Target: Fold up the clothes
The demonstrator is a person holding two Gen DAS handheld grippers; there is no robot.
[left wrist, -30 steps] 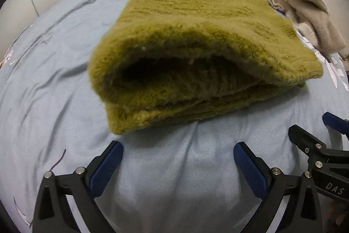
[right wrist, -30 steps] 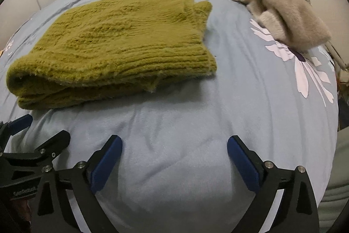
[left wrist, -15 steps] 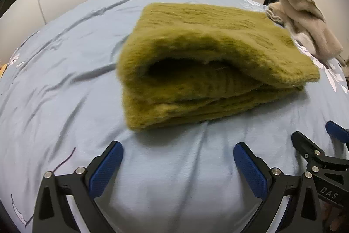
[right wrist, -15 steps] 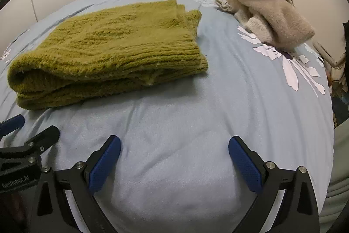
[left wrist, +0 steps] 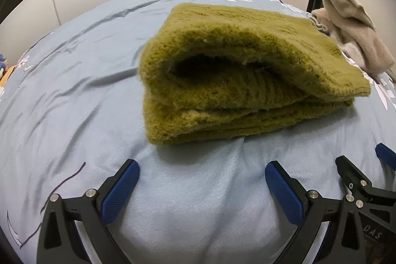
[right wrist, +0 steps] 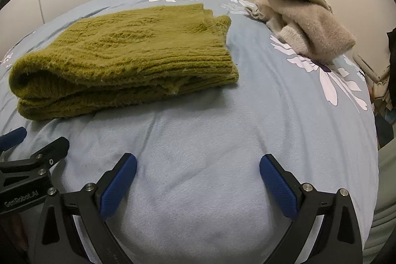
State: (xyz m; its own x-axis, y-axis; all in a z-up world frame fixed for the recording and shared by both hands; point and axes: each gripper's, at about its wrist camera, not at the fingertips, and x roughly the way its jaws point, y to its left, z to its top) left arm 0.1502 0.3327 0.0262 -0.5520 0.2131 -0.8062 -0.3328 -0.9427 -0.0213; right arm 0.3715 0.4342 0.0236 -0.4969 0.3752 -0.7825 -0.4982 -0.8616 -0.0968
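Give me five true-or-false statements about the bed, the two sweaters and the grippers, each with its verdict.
1. The green sweater lies folded on the bed. True.
2. The beige sweater is neatly folded. False: it sits in a crumpled heap.
3. The left gripper is open and empty. True.
4. The right gripper clamps the green sweater. False: it is open, short of it.
5. The bed cover is plain red. False: light blue with white flowers.

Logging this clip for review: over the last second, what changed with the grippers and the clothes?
Both grippers drew back a little from the green sweater, and the cameras tilted up to show more wall and door. The left gripper and right gripper stayed open and empty; nothing was grasped or released. The sweater stayed folded on the bed, and the beige sweater stayed crumpled beyond it.
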